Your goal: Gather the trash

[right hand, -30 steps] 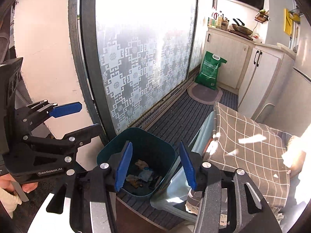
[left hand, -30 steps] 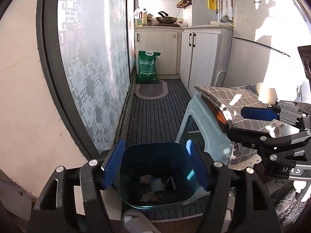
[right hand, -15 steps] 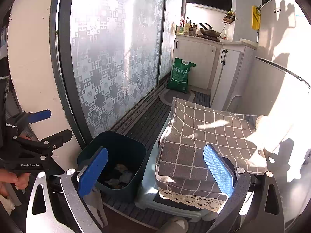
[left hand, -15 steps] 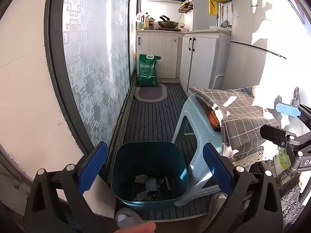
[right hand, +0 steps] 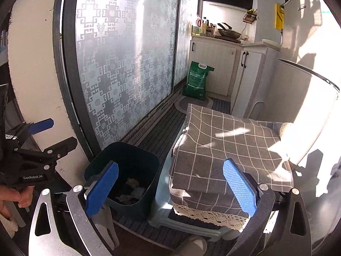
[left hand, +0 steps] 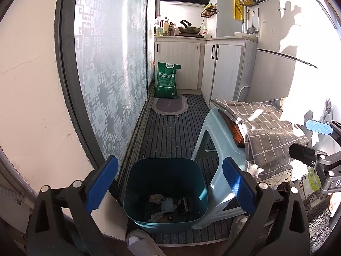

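1. The teal bin (left hand: 166, 189) sits on the floor just ahead of and below the left gripper (left hand: 169, 188), framed by its blue pads; scraps of trash (left hand: 165, 205), perhaps crumpled paper, lie at its bottom.
2. Both the left gripper and the right gripper (right hand: 170, 188) have their jaws spread wide, with nothing held.
3. A pale plastic stool (left hand: 215, 140) stands against the bin's right side, draped in a grey checked cloth (right hand: 221, 147).
4. A patterned sliding door (left hand: 110, 74) borders the left; a green sack (left hand: 167, 81) stands far ahead.
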Demonstrator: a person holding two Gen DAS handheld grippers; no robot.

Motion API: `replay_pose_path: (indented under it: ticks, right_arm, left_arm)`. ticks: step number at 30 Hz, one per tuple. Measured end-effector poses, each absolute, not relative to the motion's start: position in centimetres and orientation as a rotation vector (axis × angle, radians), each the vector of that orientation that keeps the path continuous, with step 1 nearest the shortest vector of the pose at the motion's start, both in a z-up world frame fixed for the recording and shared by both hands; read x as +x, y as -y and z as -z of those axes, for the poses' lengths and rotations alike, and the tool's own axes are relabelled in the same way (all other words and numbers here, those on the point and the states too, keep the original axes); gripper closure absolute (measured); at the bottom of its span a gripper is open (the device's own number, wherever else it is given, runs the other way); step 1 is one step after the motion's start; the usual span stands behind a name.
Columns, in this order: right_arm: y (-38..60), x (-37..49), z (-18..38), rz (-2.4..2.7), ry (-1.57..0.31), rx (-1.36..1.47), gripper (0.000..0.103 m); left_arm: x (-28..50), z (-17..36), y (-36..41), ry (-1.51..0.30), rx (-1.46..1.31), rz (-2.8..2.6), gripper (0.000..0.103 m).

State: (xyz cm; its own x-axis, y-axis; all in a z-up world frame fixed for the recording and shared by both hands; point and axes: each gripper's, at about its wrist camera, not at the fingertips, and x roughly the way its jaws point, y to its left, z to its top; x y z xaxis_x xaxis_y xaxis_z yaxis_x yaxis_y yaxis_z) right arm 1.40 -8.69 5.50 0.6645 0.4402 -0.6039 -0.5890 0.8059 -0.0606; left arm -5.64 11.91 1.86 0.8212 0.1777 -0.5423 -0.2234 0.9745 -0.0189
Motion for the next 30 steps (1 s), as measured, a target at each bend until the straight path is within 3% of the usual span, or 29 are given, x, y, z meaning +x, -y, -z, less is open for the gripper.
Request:
replay_pose_path:
  ticks: [30]
  right_arm:
    - [8.9,1.22,-5.46,-0.587,-0.613,-0.251,0.003]
  left_arm:
    - [-5.59,-2.0,-12.26,-0.569,-0.102,-0.214,0.003]
